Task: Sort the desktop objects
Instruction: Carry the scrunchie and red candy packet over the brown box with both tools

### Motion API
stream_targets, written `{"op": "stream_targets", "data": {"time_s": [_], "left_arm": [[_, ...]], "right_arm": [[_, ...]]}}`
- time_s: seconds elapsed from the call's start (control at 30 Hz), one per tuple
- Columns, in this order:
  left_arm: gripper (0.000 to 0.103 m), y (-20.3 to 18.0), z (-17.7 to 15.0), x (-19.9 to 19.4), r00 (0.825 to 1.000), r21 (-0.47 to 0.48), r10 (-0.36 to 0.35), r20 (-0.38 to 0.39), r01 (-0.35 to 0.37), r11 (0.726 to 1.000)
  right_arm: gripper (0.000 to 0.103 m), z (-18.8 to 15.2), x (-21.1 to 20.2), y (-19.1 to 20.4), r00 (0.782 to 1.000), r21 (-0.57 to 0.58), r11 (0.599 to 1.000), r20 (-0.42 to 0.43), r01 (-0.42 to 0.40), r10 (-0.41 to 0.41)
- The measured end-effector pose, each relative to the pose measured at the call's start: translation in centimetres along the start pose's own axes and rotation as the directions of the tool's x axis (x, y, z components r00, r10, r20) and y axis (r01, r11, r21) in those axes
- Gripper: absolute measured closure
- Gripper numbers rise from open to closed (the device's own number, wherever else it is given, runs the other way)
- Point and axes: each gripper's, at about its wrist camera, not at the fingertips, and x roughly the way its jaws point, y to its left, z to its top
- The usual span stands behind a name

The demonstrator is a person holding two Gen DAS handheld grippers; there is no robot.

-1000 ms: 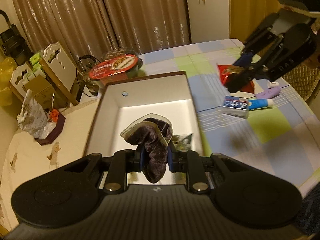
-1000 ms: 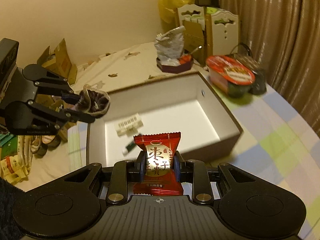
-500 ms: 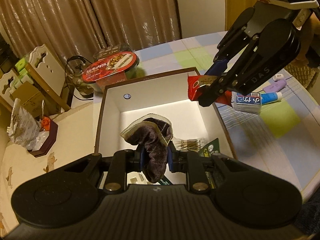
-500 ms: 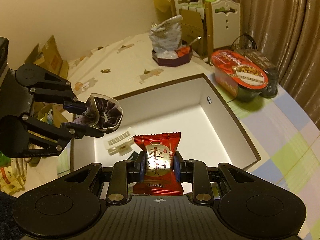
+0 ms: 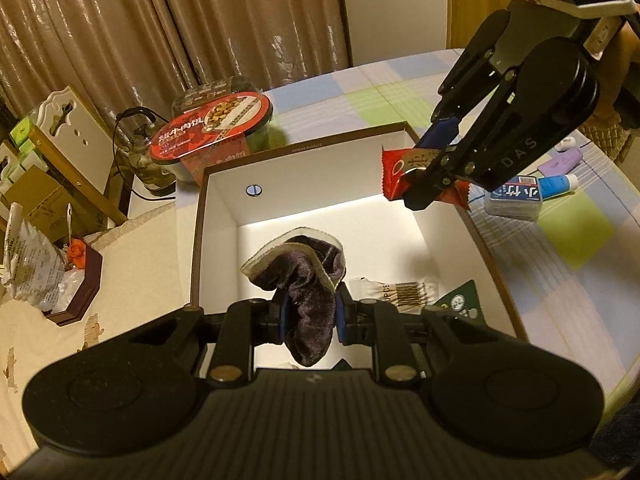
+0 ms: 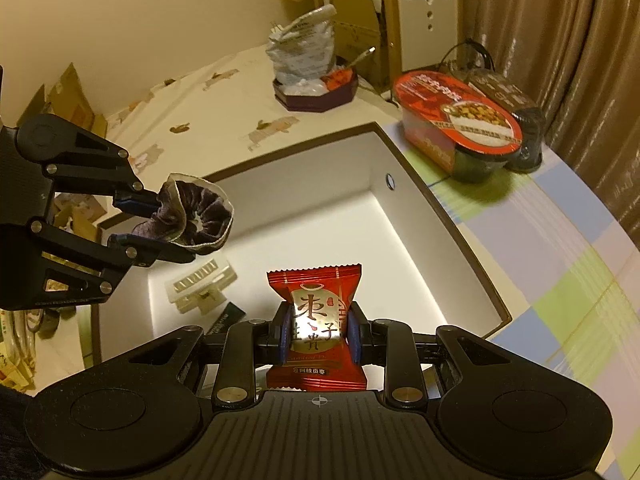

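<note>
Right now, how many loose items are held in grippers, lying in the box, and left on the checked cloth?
Held: 2, scrunchie and red packet.
In box: 2 seen, swab pack and green packet.
On checked cloth: 4, tissue pack, blue tube, purple tube, white piece.
Total: 8

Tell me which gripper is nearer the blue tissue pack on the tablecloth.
Right. The right gripper, holding the red snack packet, hangs beside the tissue pack; the left gripper is across the box.

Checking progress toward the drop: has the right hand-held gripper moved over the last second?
Yes. The right hand-held gripper, holding the red snack packet, moved left from the checked tablecloth to over the white open box's rim.
</note>
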Motion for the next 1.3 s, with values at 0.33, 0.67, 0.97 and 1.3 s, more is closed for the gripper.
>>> {"op": "stream_targets", "data": {"time_s": [0.33,0.67,0.97,1.3], "left_arm": [[0.085,0.7,0.3,2.1,1.0,0.006,-0.025,-0.014,0.025,1.0],[0.085,1.2,0.9,4.1,0.999,0.006,-0.039,-0.027,0.039,0.999],[0.085,1.7,1.2,6.0,0.997,-0.001,-0.062,-0.04,0.062,0.998],[0.085,2.2,1.1,8.8,0.993,-0.016,-0.083,-0.08,0.082,0.996]], "right_arm": [[0.076,0.3,1.3,-0.9,0.999,0.012,1.0,-0.023,0.023,-0.022],[0.076,0.4,2.7,-2.0,0.999,0.031,0.999,-0.041,0.032,-0.031],[0.076,0.4,3.9,-3.0,0.997,0.035,0.999,-0.059,0.042,-0.04],[0.076,0.3,5.9,-4.2,0.995,0.04,0.999,-0.094,0.032,-0.028]]}}
